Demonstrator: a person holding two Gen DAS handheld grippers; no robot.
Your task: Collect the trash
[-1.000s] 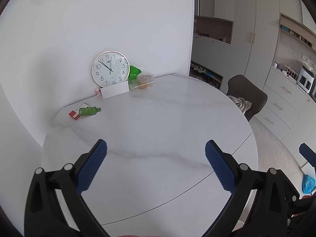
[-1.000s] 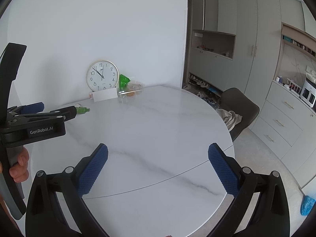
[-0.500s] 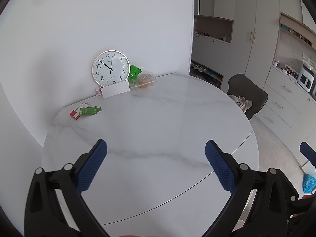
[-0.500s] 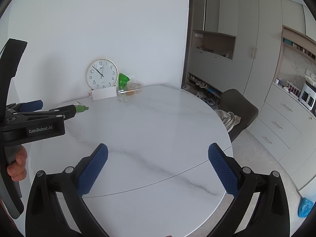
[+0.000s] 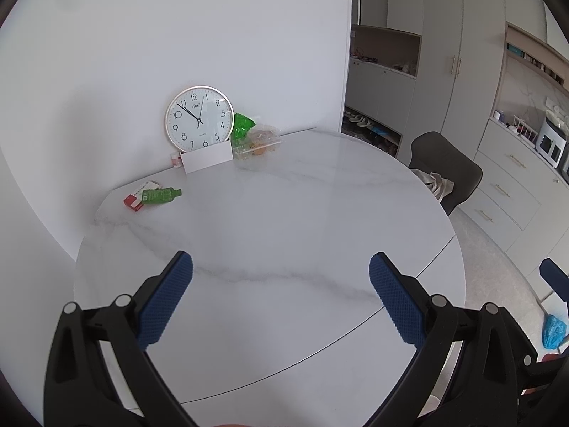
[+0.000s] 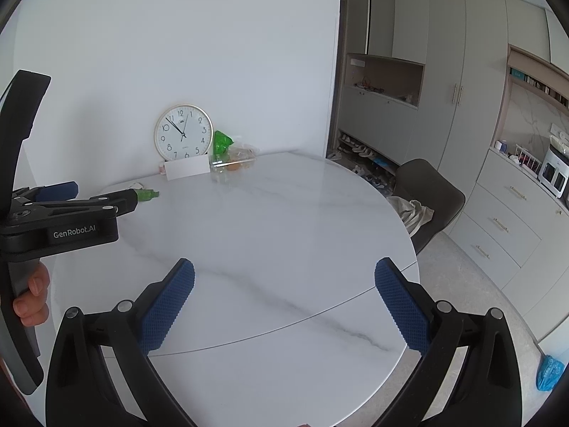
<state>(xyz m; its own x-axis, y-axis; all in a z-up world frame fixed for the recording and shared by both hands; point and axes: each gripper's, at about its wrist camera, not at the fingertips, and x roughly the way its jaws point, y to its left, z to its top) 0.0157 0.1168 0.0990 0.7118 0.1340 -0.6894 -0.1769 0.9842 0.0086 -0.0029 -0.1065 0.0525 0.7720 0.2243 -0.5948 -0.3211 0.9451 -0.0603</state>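
Observation:
On the round white marble table (image 5: 284, 235) a green pouch (image 5: 160, 195) lies on a red-and-white packet (image 5: 136, 199) at the far left. A clear plastic food box (image 5: 258, 144) and a green bag (image 5: 242, 125) sit by the wall. My left gripper (image 5: 281, 284) is open and empty above the table's near half. My right gripper (image 6: 284, 291) is open and empty. In the right wrist view the left gripper (image 6: 57, 210) hides most of the green pouch (image 6: 147, 195).
A round wall clock (image 5: 199, 118) leans against the wall behind a white card (image 5: 206, 158). A dark chair (image 5: 448, 174) with a cloth stands right of the table. A blue bag (image 5: 553, 331) lies on the floor. Cabinets line the right side.
Both views have shifted only slightly; the right gripper has drifted a little. Both grippers stay open and empty.

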